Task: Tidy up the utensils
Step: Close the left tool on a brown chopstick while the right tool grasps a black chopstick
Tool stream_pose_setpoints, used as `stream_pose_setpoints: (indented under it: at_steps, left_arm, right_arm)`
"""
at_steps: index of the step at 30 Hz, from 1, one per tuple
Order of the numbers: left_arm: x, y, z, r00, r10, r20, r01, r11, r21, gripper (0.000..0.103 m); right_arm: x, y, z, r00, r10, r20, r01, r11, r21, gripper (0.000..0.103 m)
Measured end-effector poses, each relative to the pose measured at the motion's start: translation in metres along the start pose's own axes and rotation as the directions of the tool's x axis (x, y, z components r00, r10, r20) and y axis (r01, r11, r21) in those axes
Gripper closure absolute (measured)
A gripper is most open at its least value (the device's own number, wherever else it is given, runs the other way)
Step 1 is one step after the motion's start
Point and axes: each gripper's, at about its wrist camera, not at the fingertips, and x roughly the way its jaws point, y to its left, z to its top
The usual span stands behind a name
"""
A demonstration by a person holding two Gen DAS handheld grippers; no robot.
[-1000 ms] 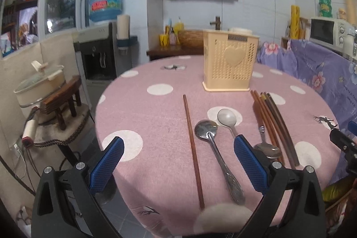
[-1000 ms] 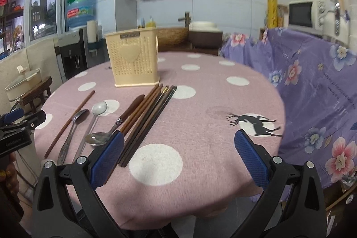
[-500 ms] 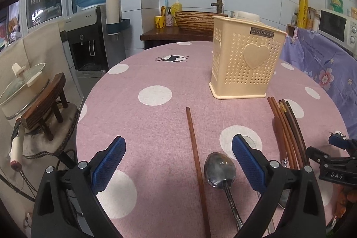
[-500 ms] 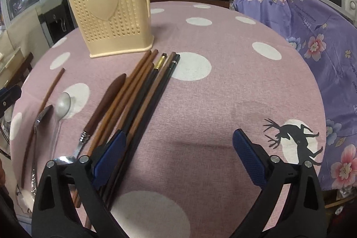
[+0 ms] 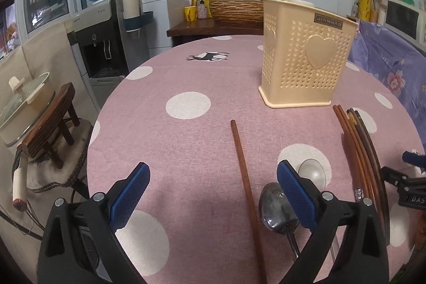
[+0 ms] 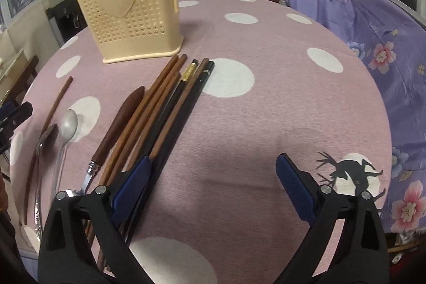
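Wooden chopsticks [image 6: 159,108] lie bundled beside the cream utensil basket [image 6: 130,12], ready for loading; left gripper [image 5: 213,193] and right gripper [image 6: 213,182] hover, fingers apart, empty.

Both the left gripper [image 5: 210,193] and the right gripper [image 6: 213,182] are showing black plastic arms, silver screws, and blue textured finger pads [image 5: 295,196].

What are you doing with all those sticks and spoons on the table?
A person is tidying utensils with two handheld grippers. Both the left gripper and the right gripper are open and hold nothing. The chopsticks and spoons lie on the pink dotted tablecloth. The cream holder stands behind them; none are seen going in yet.
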Motion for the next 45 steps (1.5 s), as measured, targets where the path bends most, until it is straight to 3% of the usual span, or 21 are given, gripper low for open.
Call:
stream_pose_setpoints:
  at_steps: [6,9,14,18,25,33,40,45]
  left_arm:
    - [0.007,0.01,0.001,0.999,0.007,-0.033,-0.007,1.0,0.003,0.008]
    - [0.013,0.012,0.005,0.999,-0.007,-0.054,0.007,1.0,-0.005,0.008]
    - [0.029,0.015,0.015,0.987,-0.089,-0.131,0.08,0.994,-0.072,0.021]
    - [0.036,0.016,0.025,0.977,-0.14,-0.159,0.117,0.982,-0.15,0.037]
    - [0.057,-0.009,0.031,0.972,-0.097,-0.215,0.081,0.993,-0.082,0.066]
    - [0.062,-0.02,0.027,0.974,-0.03,-0.226,0.025,0.999,-0.022,0.075]
    - [0.068,-0.022,0.032,0.974,-0.038,-0.225,0.036,0.999,-0.01,0.092]
    - [0.073,-0.024,0.037,0.972,-0.047,-0.23,0.047,0.999,-0.006,0.095]
  right_arm:
    - [-0.008,-0.025,0.002,0.999,-0.05,-0.004,0.05,0.998,0.047,0.013]
    - [-0.004,-0.027,0.008,1.0,-0.01,-0.018,0.011,0.998,0.069,0.019]
    - [0.004,-0.029,0.019,0.999,0.031,-0.033,-0.026,0.989,0.149,0.038]
    - [0.005,-0.026,0.029,1.0,0.027,-0.013,-0.025,0.986,0.168,0.043]
    - [0.013,-0.028,0.039,1.0,0.01,-0.018,-0.006,0.984,0.178,0.059]
    - [0.024,-0.037,0.044,0.999,0.005,-0.041,0.004,0.979,0.202,0.073]
    - [0.037,-0.023,0.059,0.999,-0.033,-0.039,0.038,0.987,0.157,0.085]
    - [0.044,-0.02,0.069,0.999,-0.04,-0.034,0.045,0.99,0.137,0.093]
